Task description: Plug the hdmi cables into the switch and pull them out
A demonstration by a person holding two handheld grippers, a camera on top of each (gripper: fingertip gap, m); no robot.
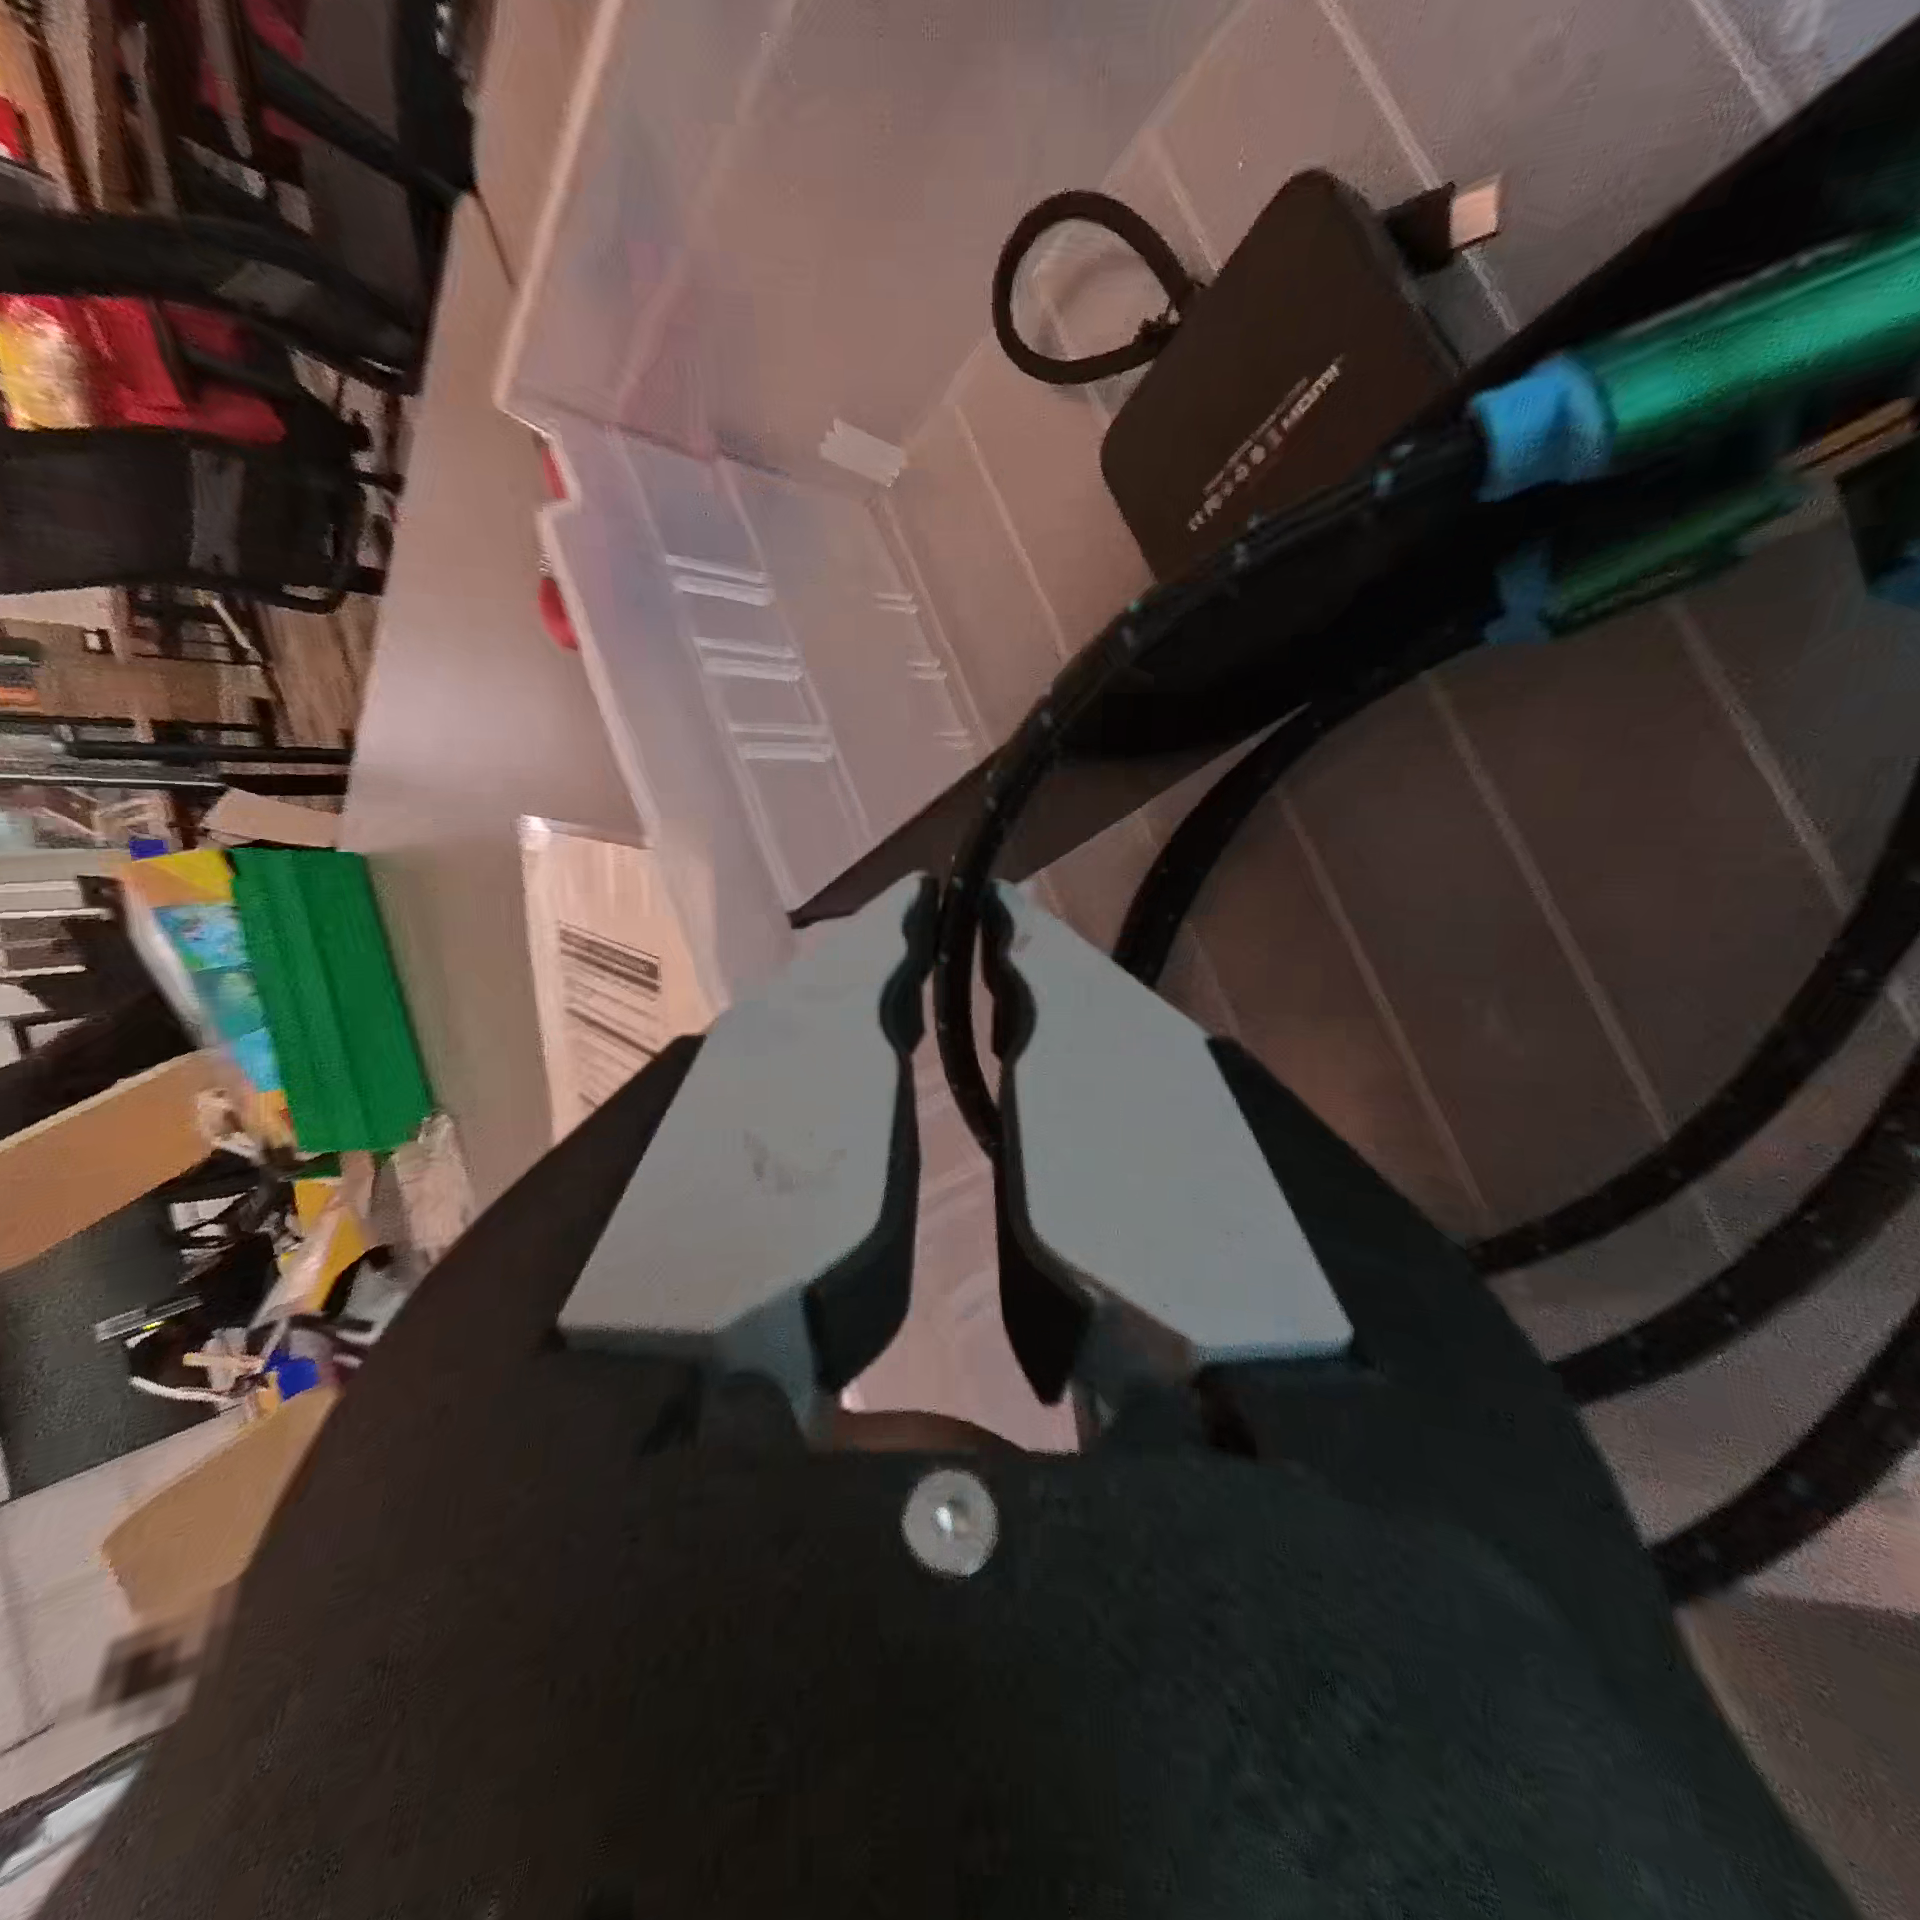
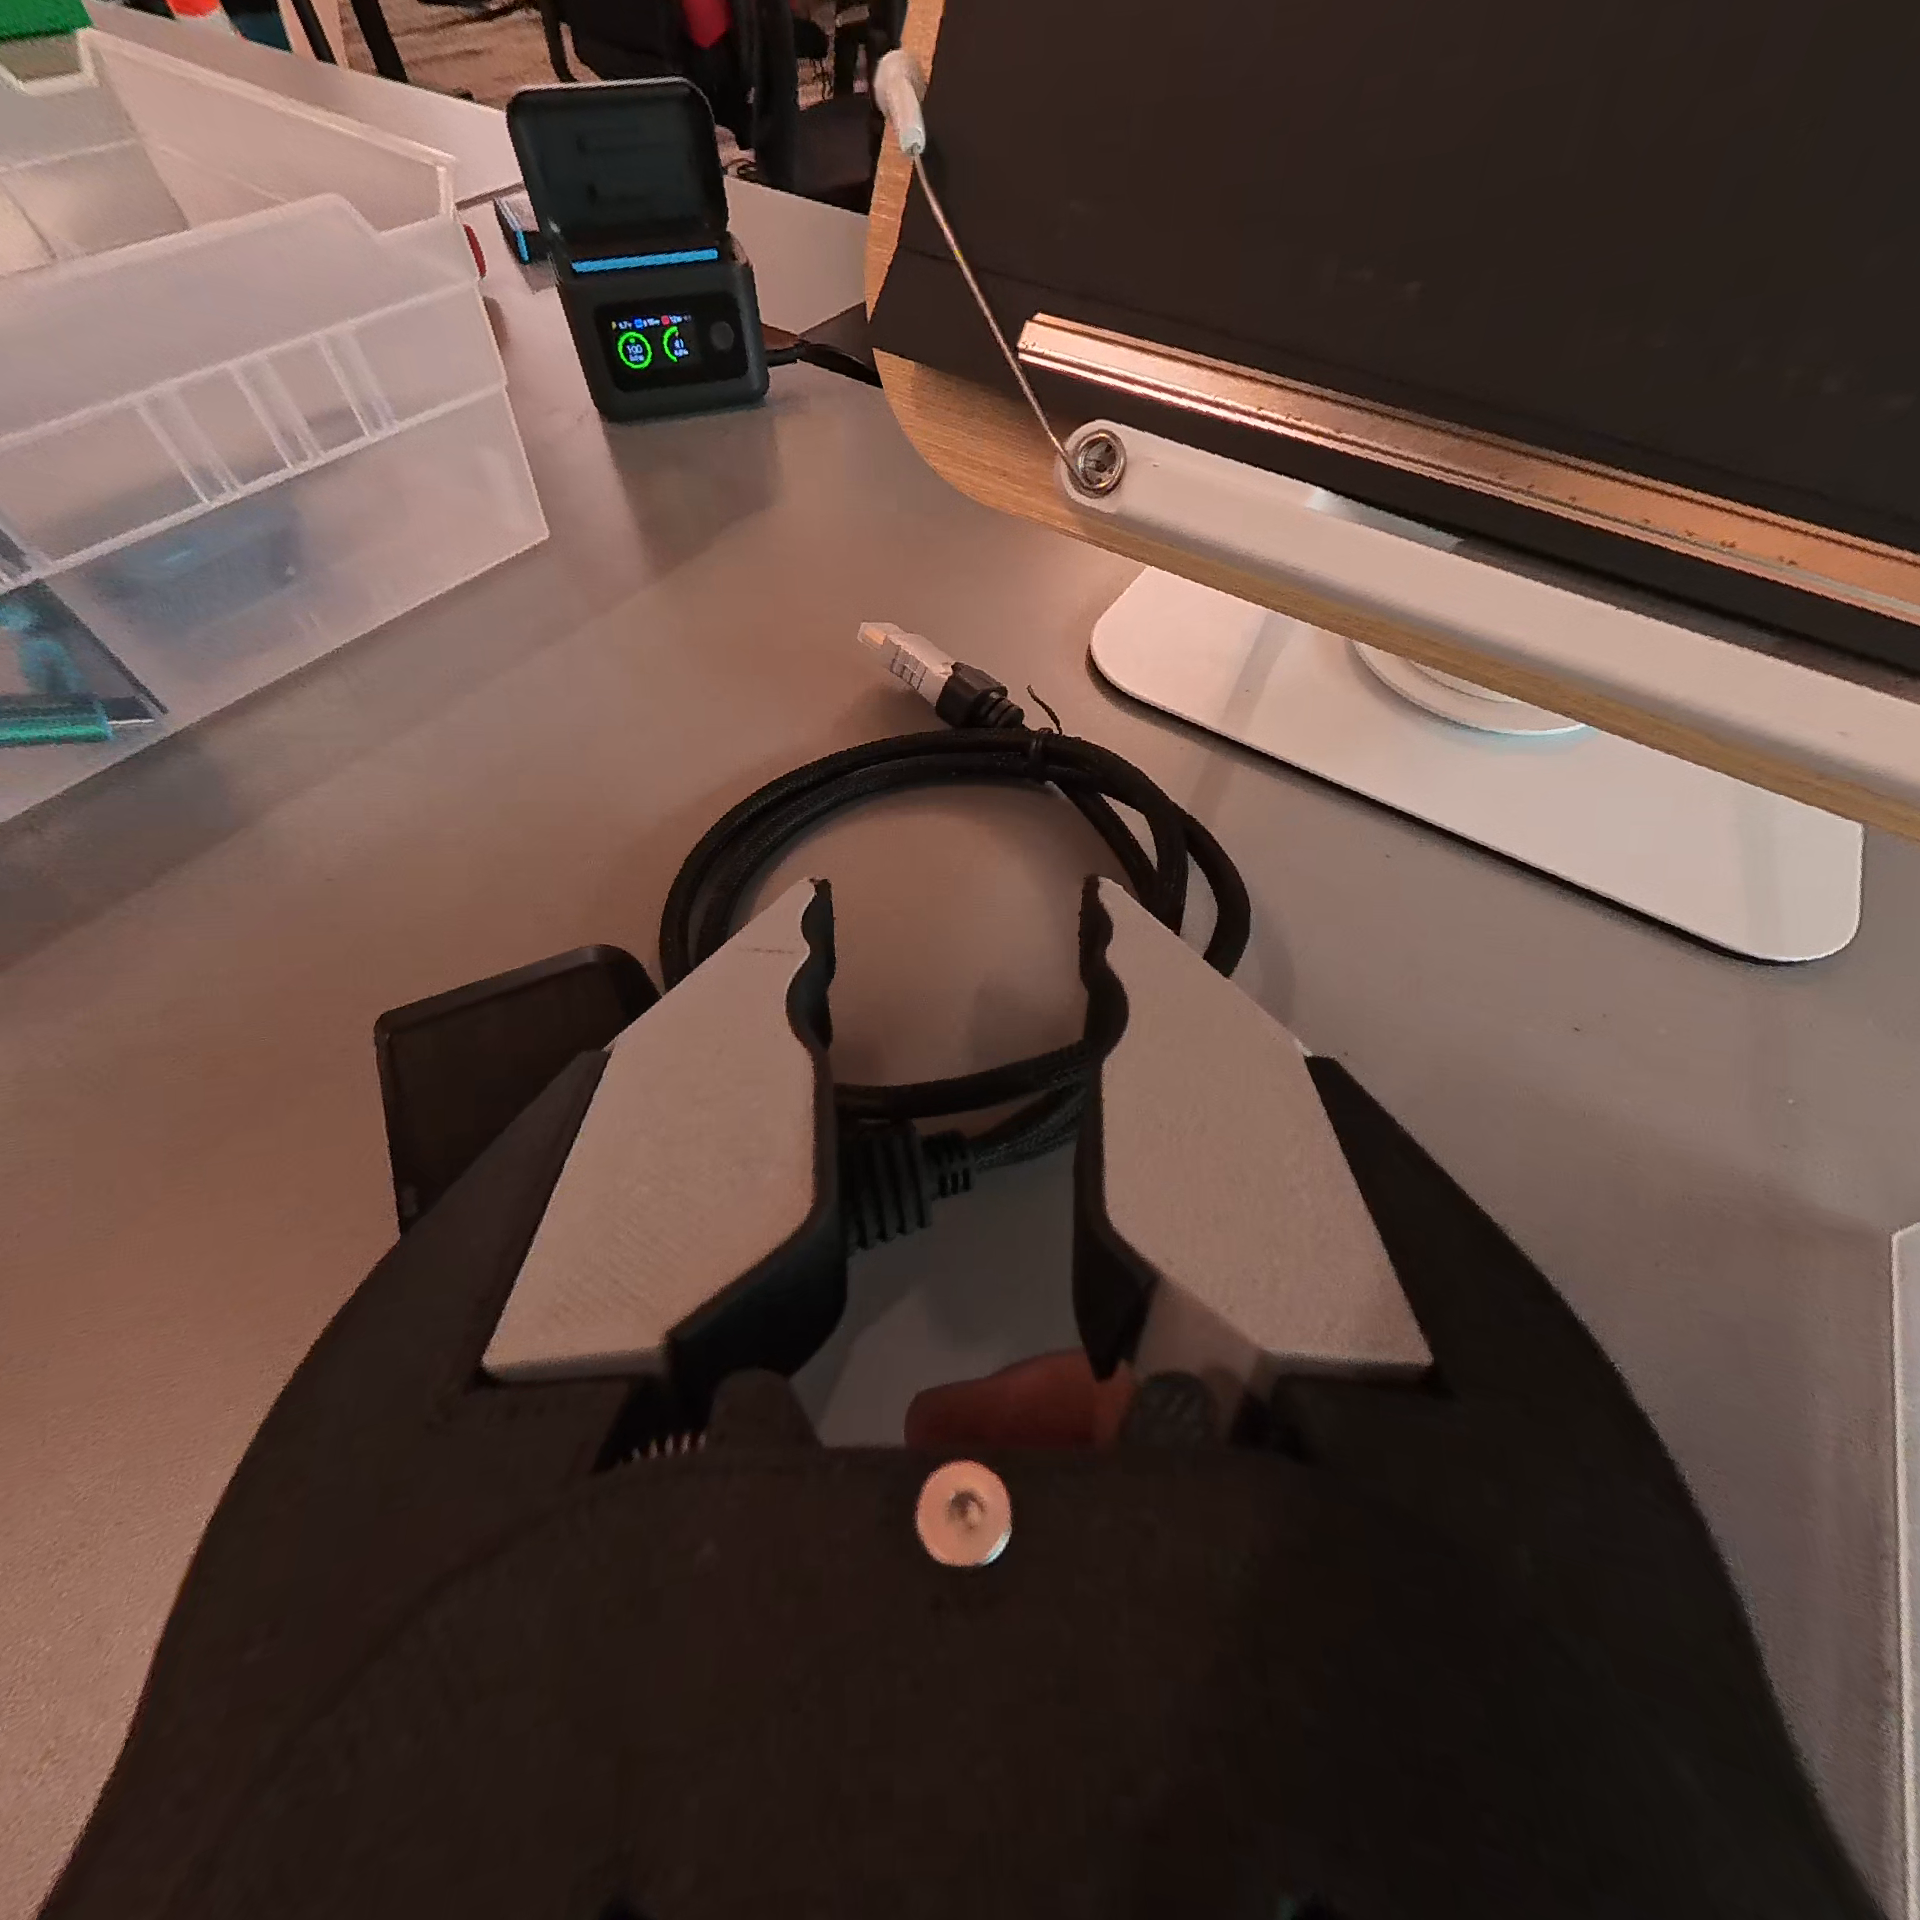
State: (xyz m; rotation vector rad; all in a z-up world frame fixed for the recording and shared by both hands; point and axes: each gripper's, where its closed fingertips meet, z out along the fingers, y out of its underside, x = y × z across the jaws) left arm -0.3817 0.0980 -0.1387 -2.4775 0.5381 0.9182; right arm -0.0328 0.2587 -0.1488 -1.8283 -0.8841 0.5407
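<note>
The left claw (image 1: 958, 914) was closed on a black braided HDMI cable (image 1: 961, 997), pinched between its grey fingertips (image 1: 1049, 956); the cable ran up toward a green metallic plug with blue tape (image 1: 1621, 400) beside the flat dark-brown rectangular switch box (image 1: 1262, 395). White lettering showed on the switch's top face. A bare metal connector (image 1: 1470, 213) stuck out past the switch's far end, and a thin black cord loop (image 1: 1081, 286) lay against its side. More cable loops (image 1: 1558, 1195) curved across the grey worktop (image 1: 1558, 831) to the right.

The right claw (image 2: 956, 925) stood open, gripping nothing, over a coiled black braided cable (image 2: 935, 758) whose silver-tipped plug (image 2: 904, 655) lay free on the worktop (image 2: 727, 623). The switch's corner (image 2: 488, 1039) showed just left of the claw. A small dark charging case with a lit screen (image 2: 660, 343) stood farther back, carrying writing. Translucent plastic storage boxes (image 2: 260, 416) hemmed the left edge; a monitor's white base (image 2: 1507, 790) bounded the right, leaving bare worktop between.
</note>
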